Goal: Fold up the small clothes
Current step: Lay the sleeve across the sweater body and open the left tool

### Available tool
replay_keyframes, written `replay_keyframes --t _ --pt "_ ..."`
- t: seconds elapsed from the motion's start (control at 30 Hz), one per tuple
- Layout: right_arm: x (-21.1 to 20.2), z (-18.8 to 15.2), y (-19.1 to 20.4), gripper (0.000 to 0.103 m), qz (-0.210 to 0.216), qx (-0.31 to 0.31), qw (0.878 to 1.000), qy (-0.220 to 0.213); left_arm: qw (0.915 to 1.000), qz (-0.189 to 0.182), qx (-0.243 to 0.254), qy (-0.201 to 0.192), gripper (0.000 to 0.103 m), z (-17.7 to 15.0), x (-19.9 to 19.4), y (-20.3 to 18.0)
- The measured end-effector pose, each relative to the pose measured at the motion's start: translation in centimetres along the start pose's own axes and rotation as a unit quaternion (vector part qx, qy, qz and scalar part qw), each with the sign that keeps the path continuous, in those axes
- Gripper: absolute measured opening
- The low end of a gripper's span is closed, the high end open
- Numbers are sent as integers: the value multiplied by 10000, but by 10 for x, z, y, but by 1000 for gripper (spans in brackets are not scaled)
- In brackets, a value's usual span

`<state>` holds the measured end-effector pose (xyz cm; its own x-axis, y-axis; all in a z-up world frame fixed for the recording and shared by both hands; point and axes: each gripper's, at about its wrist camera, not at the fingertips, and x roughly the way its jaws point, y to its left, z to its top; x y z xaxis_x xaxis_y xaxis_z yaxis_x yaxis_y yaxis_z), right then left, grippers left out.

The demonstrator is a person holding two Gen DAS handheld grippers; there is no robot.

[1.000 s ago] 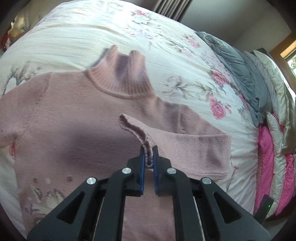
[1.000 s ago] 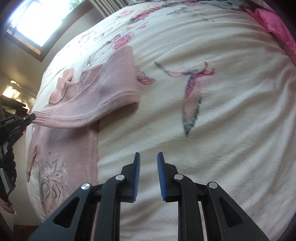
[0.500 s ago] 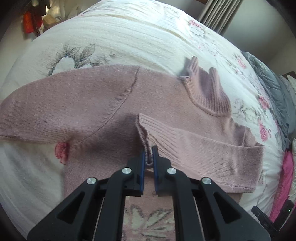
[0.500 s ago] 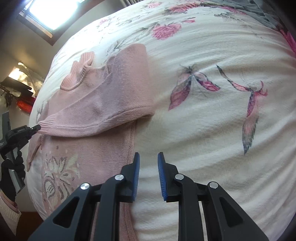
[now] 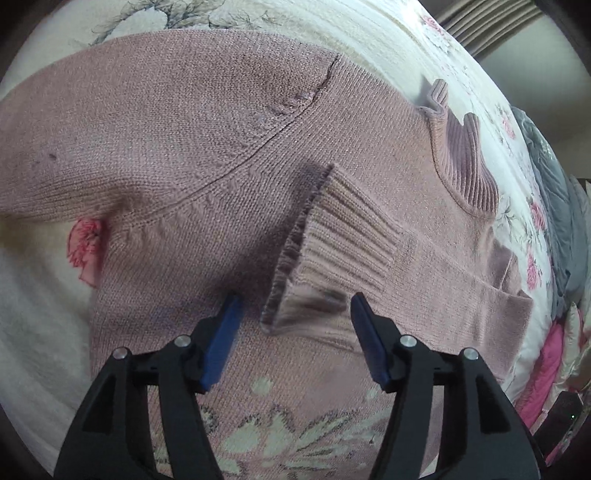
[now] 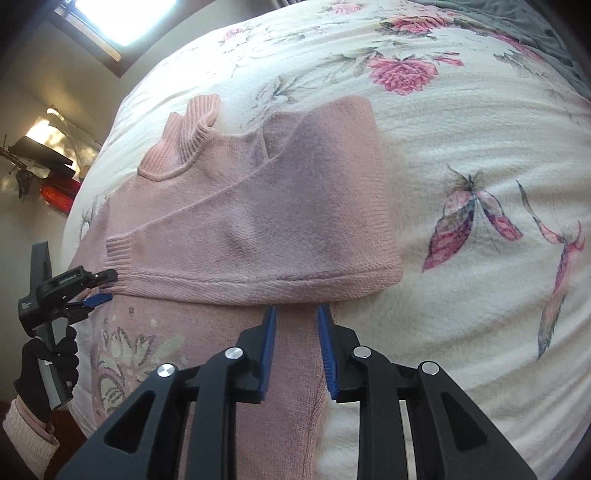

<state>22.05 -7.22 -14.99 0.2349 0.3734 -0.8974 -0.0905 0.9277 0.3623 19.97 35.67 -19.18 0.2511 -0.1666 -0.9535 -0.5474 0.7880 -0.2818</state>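
Observation:
A pink knit sweater [image 5: 221, 147] lies flat on the bed, ribbed collar [image 5: 461, 155] to the far right. One sleeve is folded across the chest, and its ribbed cuff [image 5: 343, 229] rests loose on the body. My left gripper [image 5: 294, 299] stands open just behind that cuff, holding nothing. The other sleeve [image 5: 74, 129] stretches out to the left. In the right wrist view the sweater [image 6: 258, 206] shows the folded sleeve, with the left gripper [image 6: 92, 284] at its cuff [image 6: 118, 251]. My right gripper [image 6: 295, 308] hovers open over the sweater's side below the fold.
A cream floral bedspread [image 6: 461, 110] lies under everything. Grey blankets [image 5: 554, 177] and pink pillows [image 5: 550, 369] pile up at the bed's right edge. A gloved hand [image 6: 48, 362] holds the left gripper beyond the bed's left edge. A bright window [image 6: 110, 18] is above.
My left gripper carried the sleeve cuff across the chest, then opened and let it drop. My right gripper moved left, from over the bedspread to over the sweater's side.

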Motion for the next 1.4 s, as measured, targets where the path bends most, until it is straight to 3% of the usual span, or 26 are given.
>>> replay_keyframes --t 0.03,0.07,0.13,0.2,0.33,0.4,0.47,0.57,0.6,0.67,0.77,0.93,1.07,1.17,1.4 --pt "1 1 3 25 -20 -34 10000 9 9999 76 -8 -68 48 3 -1 -3" --pt "1 2 4 25 -36 -61 10000 18 9998 117 21 -146 23 5 -3 -6" --pt "2 3 7 25 -70 -83 9999 20 9997 64 71 -243 6 11 -9 -12" --pt "3 6 6 25 -97 -64 9999 -5 9986 -55 70 -514 6 14 -24 -14" --pt "9 15 3 26 -39 96 9999 -29 9959 214 39 -879 6 18 -37 -6" --pt "19 18 2 28 -24 155 9999 58 9961 361 -102 -804 6 21 -28 7" --pt "33 20 -1 28 -72 233 9995 203 9979 241 -235 -547 7 24 -14 19" --pt "49 18 -6 27 -119 344 9985 397 9986 162 -79 -498 12 25 -14 19" --pt "50 17 -5 27 -129 349 9985 408 9987 94 -49 -494 15 25 -17 20" --pt "47 15 -2 28 -185 289 9987 381 9986 -18 -29 -524 31 22 -29 25" --pt "31 11 12 30 -172 160 9995 221 9978 -55 -83 -657 47 12 -50 50" --pt "13 -3 47 39 8 -164 9999 48 9957 204 -611 -673 47 -2 -71 128" --pt "20 -17 77 39 126 -351 9992 152 9871 322 -1334 -827 46 0 -85 199" --pt "33 -26 96 39 170 -427 9985 310 9749 337 -1875 -1156 45 9 -102 244" --pt "69 -46 135 39 149 -616 9957 675 9509 79 -2685 -1538 45 33 -118 317"
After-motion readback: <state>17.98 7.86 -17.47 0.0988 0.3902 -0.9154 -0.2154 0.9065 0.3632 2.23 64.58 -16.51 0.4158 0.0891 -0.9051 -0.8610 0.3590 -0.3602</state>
